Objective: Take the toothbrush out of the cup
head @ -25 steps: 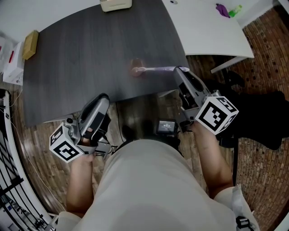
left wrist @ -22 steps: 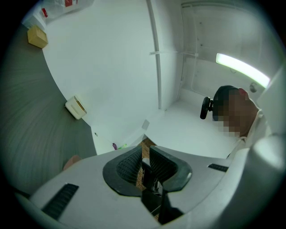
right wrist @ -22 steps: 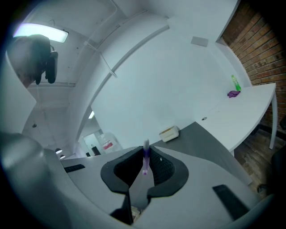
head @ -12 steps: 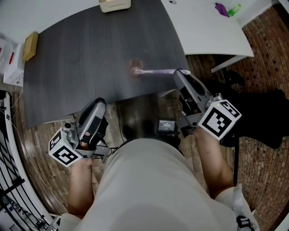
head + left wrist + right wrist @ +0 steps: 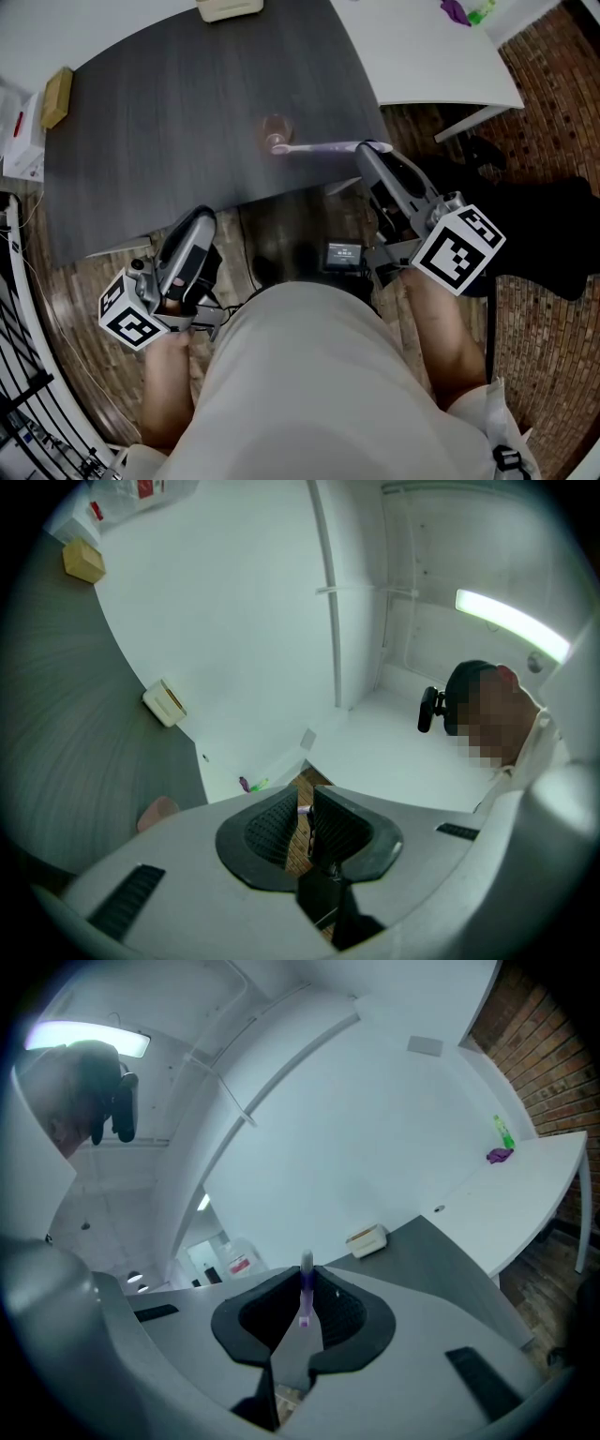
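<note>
A translucent pink cup [image 5: 276,126] stands on the dark grey table [image 5: 169,122]. The purple toothbrush [image 5: 323,147] lies level in the air, its head just in front of the cup, its handle pinched in my right gripper [image 5: 373,150], which is shut on it. In the right gripper view the toothbrush [image 5: 306,1296] stands between the jaws of that gripper [image 5: 305,1305]. My left gripper [image 5: 201,218] hangs below the table's near edge, shut and holding nothing. From the left gripper view, that gripper [image 5: 307,822] has its jaws almost together, and the cup [image 5: 157,812] shows at the left.
A beige box [image 5: 229,8] sits at the table's far edge and a small tan box [image 5: 55,95] at its left. A white table [image 5: 422,52] with purple and green items [image 5: 464,11] adjoins at the right. A black device [image 5: 343,255] lies on the floor under the table's edge.
The toothbrush head, which sat at the cup a second ago, now lies just clear in front of it. My left gripper has drawn back slightly toward the person.
</note>
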Tool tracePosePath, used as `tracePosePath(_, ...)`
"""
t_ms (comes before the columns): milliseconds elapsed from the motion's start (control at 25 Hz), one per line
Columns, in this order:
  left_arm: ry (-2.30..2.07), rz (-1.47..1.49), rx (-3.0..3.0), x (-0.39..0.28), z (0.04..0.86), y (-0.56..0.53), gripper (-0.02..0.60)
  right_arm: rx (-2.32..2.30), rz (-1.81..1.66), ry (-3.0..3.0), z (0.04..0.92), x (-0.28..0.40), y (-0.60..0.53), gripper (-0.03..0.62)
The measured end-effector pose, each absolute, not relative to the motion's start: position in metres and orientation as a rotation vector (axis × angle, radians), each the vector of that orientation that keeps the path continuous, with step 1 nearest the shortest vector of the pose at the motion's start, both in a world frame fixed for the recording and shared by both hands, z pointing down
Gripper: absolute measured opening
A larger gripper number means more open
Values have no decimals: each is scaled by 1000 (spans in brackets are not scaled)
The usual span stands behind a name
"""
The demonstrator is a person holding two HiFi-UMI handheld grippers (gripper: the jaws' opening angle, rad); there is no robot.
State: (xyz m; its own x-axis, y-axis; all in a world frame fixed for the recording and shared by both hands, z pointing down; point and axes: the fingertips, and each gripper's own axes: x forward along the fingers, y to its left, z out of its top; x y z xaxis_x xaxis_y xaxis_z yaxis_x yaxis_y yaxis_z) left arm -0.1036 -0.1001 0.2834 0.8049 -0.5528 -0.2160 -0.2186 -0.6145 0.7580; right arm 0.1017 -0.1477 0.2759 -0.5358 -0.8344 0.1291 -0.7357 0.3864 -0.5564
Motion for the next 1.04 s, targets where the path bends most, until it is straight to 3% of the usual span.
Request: tracePosePath(1040, -547, -553, 2217, -99, 286, -99, 51, -1437, -816, 2514, 274, 102, -149, 49)
